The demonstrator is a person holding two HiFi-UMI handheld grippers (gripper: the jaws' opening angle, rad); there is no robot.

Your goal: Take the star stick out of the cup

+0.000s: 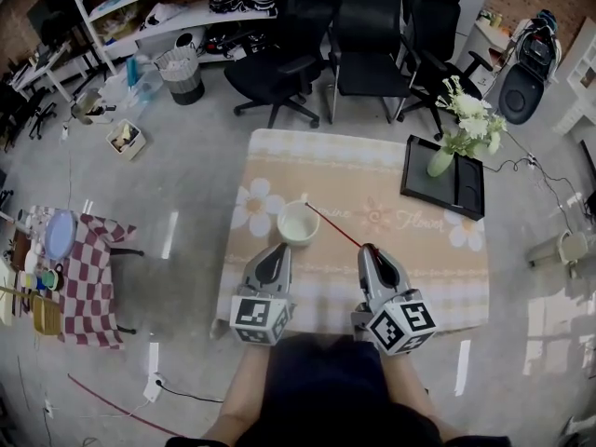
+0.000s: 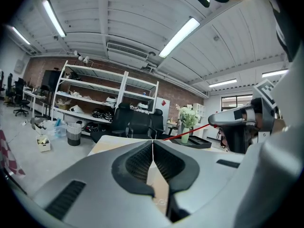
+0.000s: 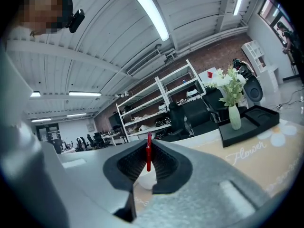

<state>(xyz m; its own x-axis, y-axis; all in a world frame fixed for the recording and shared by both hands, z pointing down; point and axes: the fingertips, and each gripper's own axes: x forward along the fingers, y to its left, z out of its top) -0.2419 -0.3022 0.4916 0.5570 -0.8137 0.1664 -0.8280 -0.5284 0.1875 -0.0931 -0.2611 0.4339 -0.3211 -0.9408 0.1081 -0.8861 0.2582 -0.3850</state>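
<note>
A white cup stands on the flower-print tablecloth, left of centre. A thin red stick slants from over the cup's far rim down to my right gripper, which is shut on its near end. In the right gripper view the stick is pinched upright between the jaws of the right gripper, with the cup just beyond. The star end is hidden. My left gripper is shut and empty just in front of the cup. In its own view the left gripper shows the stick crossing to the right.
A black tray with a green vase of white flowers sits at the table's far right corner. Black office chairs stand behind the table. A checkered side table is on the floor at left.
</note>
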